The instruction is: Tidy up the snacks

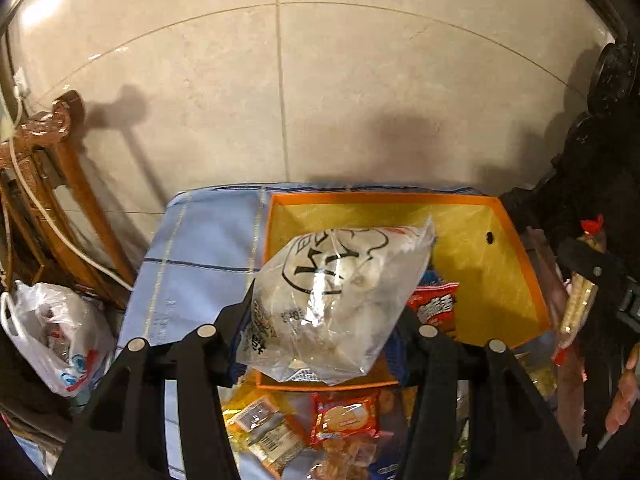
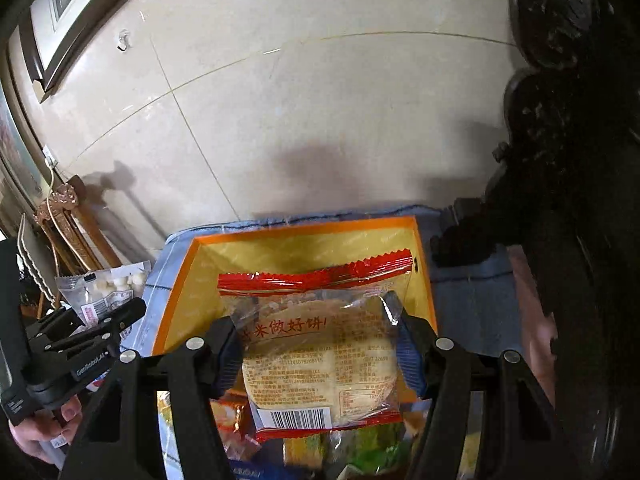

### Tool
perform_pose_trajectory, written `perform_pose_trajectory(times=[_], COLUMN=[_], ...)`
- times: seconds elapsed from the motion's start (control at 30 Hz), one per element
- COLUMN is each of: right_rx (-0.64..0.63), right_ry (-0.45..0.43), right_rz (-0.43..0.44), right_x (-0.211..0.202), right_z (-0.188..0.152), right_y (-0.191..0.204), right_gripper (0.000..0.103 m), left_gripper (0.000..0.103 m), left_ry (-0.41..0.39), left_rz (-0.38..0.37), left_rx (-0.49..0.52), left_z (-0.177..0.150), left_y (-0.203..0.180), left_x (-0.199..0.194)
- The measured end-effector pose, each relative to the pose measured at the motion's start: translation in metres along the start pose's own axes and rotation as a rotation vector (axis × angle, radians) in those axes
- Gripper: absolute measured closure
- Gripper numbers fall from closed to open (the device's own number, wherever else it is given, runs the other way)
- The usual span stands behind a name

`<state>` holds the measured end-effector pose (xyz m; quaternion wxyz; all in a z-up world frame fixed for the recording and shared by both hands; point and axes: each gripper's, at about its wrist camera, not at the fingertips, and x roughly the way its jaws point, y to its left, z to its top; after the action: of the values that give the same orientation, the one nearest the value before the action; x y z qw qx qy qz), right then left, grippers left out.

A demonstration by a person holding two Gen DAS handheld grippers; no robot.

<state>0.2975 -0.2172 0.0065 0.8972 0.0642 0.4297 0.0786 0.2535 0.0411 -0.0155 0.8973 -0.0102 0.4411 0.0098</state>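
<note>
Orange-rimmed yellow cardboard box (image 1: 516,248) lying just ahead. Left gripper (image 1: 324,316) jaws clamped on clear plastic bag of white sweets (image 1: 340,304); right gripper (image 2: 320,348) jaws clamped on red-trimmed rice-cracker packet (image 2: 320,344). Best lowered well inside before letting go, kept apart.

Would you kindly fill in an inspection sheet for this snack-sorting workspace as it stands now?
Surface: blue checked cloth under everything.
Job's things: orange box, yellow inside, holds a red packet; loose snacks lie in front of it.
Clutter: white plastic bag left of the cloth.
Grippers: left gripper shut on clear bag; right gripper shut on red-edged biscuit pack; both above the box.
Cables: white cord over wooden chair.
Surroundings: tiled wall, framed picture.
</note>
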Motion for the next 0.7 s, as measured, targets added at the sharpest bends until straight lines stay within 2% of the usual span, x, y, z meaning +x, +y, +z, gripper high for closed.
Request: perform_pose_trajectory(times=[0.03, 0.07, 0.1, 0.13, 0.2, 0.27, 0.37, 0.47, 0.57, 0.63, 0.7], right_rx=[-0.004, -0.011, -0.013, -0.014, -0.021, -0.016, -0.038, -0.117, -0.200, -0.323, -0.464], right_ry=[-0.009, -0.012, -0.008, -0.007, 0.017, 0.048, 0.075, 0.132, 0.195, 0.226, 0.217], right_rz=[-0.016, -0.027, -0.044, -0.048, -0.004, 0.017, -0.056, -0.143, -0.125, -0.148, -0.190], right_x=[-0.001, 0.001, 0.003, 0.002, 0.000, -0.003, -0.012, -0.007, 0.005, 0.013, 0.020], right_z=[0.000, 0.001, 0.000, -0.001, -0.013, -0.028, -0.071, -0.130, -0.175, -0.199, -0.212], right_y=[0.003, 0.003, 0.002, 0.000, -0.007, -0.019, -0.033, -0.049, -0.050, -0.045, -0.035], right_gripper=[0.035, 0.026, 0.003, 0.003, 0.003, 0.003, 0.003, 0.003, 0.003, 0.004, 0.004], left_gripper=[0.050, 0.042, 0.014, 0.004, 0.004, 0.004, 0.004, 0.004, 0.004, 0.004, 0.004], left_ry=[-0.004, -0.012, -0.016, -0.029, -0.092, -0.099, -0.066, 0.022, 0.111, 0.178, 0.223], left_rz=[0.002, 0.006, 0.014, 0.029, 0.033, 0.023, -0.007, -0.065, -0.101, -0.122, -0.154], left_rx=[0.007, 0.021, 0.045, 0.062, 0.110, 0.154, 0.189, 0.196, 0.226, 0.244, 0.246], left_z=[0.001, 0.000, 0.000, -0.006, -0.017, -0.034, -0.071, -0.133, -0.178, -0.205, -0.217], left_y=[0.000, -0.002, -0.005, -0.007, -0.009, -0.013, -0.016, -0.026, -0.044, -0.061, -0.073], left_x=[0.002, 0.003, 0.004, 0.001, -0.010, -0.019, -0.028, -0.026, -0.013, 0.002, 0.014])
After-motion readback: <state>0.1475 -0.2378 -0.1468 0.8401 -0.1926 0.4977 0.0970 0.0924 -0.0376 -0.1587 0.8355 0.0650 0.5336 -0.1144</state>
